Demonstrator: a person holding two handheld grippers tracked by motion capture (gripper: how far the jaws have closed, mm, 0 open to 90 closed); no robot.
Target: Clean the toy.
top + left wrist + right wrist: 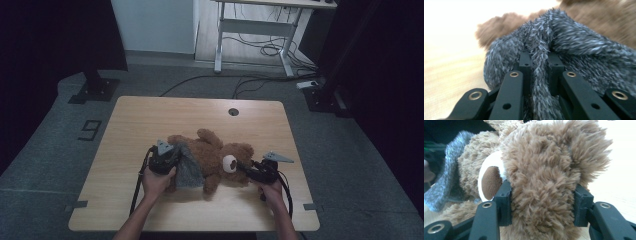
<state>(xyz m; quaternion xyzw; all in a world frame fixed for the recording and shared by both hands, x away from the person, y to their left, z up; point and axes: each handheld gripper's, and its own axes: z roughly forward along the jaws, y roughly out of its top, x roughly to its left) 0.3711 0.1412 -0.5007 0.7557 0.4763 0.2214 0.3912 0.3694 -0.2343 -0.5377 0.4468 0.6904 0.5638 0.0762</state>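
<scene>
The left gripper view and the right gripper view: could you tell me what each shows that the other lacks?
Left gripper view: the left gripper pinching a fold of the grey garment. Right gripper view: the right gripper clamped on the teddy bear's head, beside its white muzzle. Both show brown fur, grey fabric and the wooden table.
</scene>
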